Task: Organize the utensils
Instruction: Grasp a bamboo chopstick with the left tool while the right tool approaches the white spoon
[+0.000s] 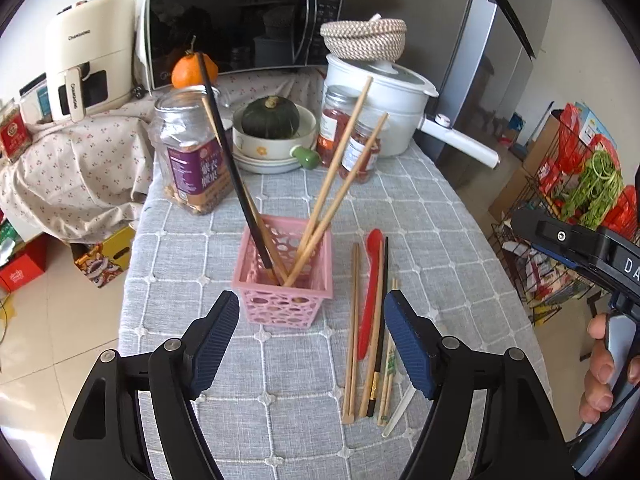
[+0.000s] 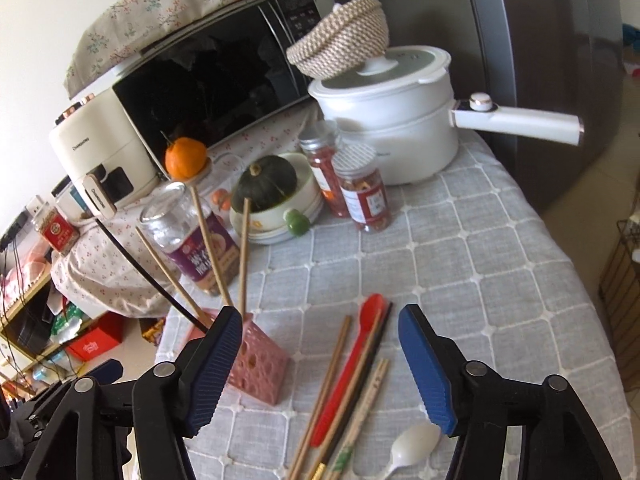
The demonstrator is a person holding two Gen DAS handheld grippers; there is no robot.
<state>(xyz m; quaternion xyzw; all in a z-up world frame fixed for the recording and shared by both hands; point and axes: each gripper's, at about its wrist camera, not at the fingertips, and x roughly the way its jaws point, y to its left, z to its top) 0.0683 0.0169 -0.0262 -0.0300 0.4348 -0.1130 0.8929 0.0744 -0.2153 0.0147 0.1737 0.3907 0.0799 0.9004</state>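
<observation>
A pink perforated basket (image 1: 285, 280) (image 2: 262, 372) stands on the grey quilted tablecloth (image 1: 440, 240). It holds three wooden chopsticks and one black chopstick (image 1: 232, 168). To its right, flat on the cloth, lie wooden chopsticks (image 1: 351, 332) (image 2: 326, 380), a red spoon (image 1: 370, 292) (image 2: 348, 364), a black chopstick, wrapped chopsticks and a white spoon (image 2: 412, 448). My left gripper (image 1: 312, 312) is open just before the basket, nothing between its pads. My right gripper (image 2: 320, 328) is open over the loose utensils, empty; its body (image 1: 580, 248) and a hand show at the right edge of the left wrist view.
Behind the basket stand a nut jar (image 1: 192, 152), a bowl with a green squash (image 1: 272, 120), two red-filled jars (image 1: 360, 148), a white pot (image 1: 384, 96) with a long handle, a microwave (image 1: 240, 28) and an air fryer (image 1: 88, 56). The table edge drops off left; a wire rack (image 1: 568, 200) stands at the right.
</observation>
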